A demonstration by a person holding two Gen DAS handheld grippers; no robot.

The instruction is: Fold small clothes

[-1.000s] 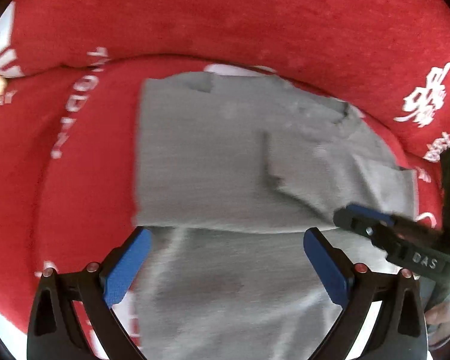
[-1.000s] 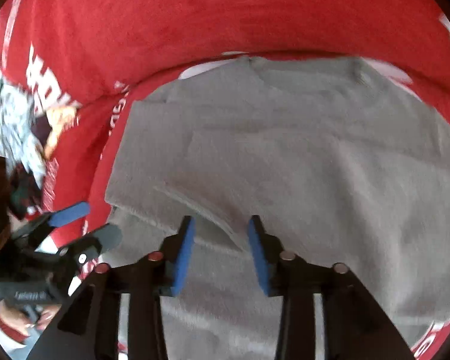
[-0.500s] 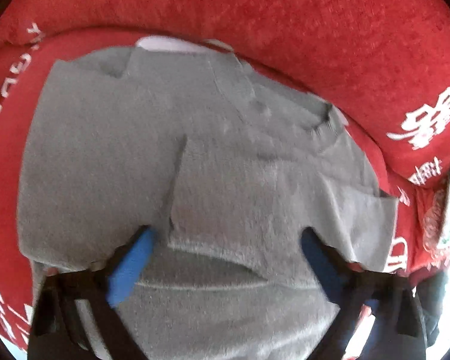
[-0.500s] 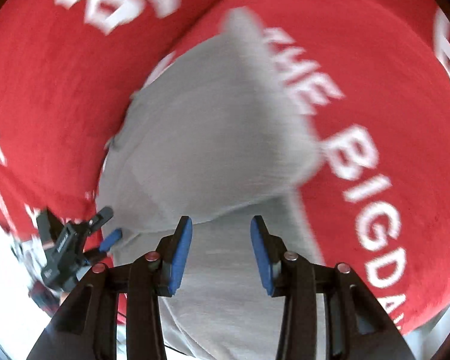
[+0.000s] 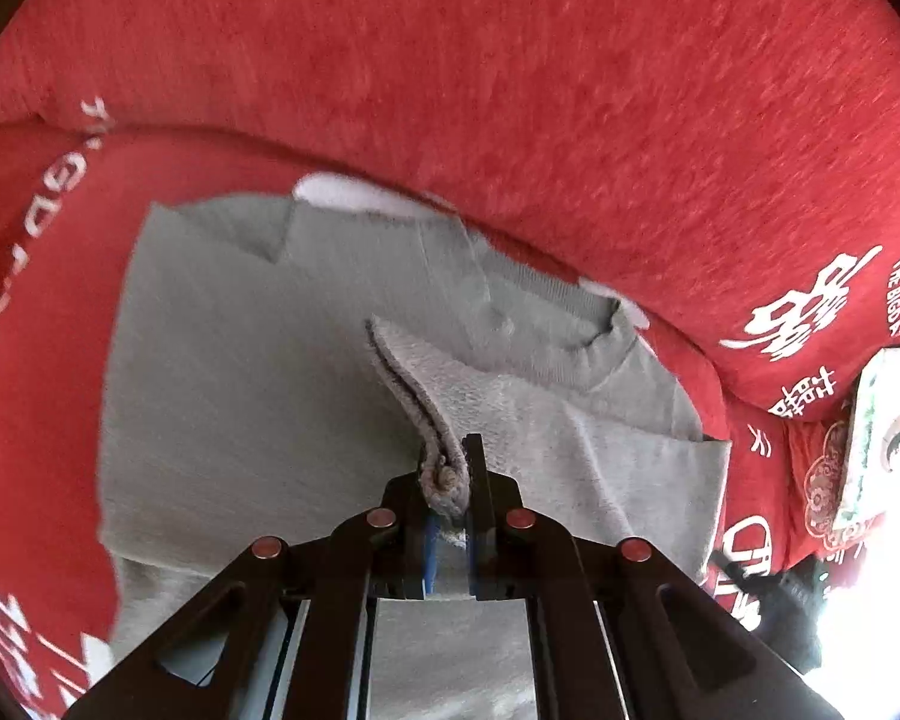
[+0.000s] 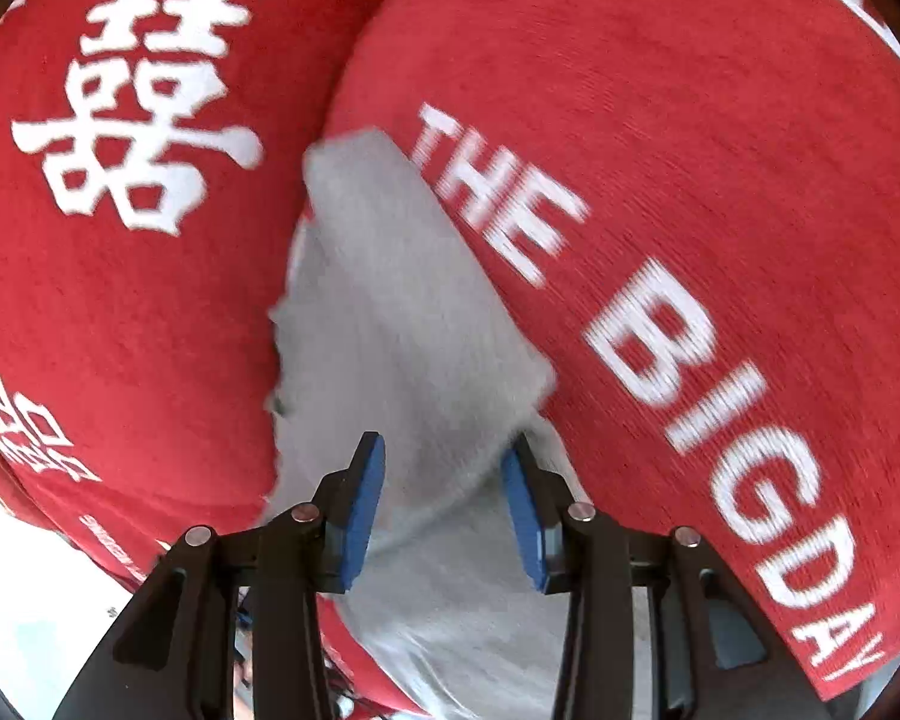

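A small grey sweater (image 5: 258,396) lay spread on a red sofa (image 5: 510,90) printed with white lettering and Chinese characters. In the left wrist view its ribbed collar (image 5: 576,324) pointed toward the back cushion, and one sleeve had been folded across the body.

The left gripper (image 5: 450,480) was clamped tightly on a raised edge of that folded grey fabric. The cloth bunched up between its two black fingers and stood in a thin ridge running away from the camera toward the collar. Only a sliver of the blue pads showed behind the pinched fabric.

To the far right in the same view, a patterned cushion (image 5: 876,432) with green and white print leaned at the end of the sofa.

In the right wrist view, the right gripper (image 6: 444,498) was held partly open, its blue pads (image 6: 363,498) apart with a clear gap between them. It gripped nothing. Part of the sweater (image 6: 402,312) lay just ahead of and beneath the fingers, blurred, stretching away in a narrow strip between two red cushions. One cushion bore a large white double-happiness character (image 6: 138,96), the other the words "THE BIG DAY" (image 6: 660,354).
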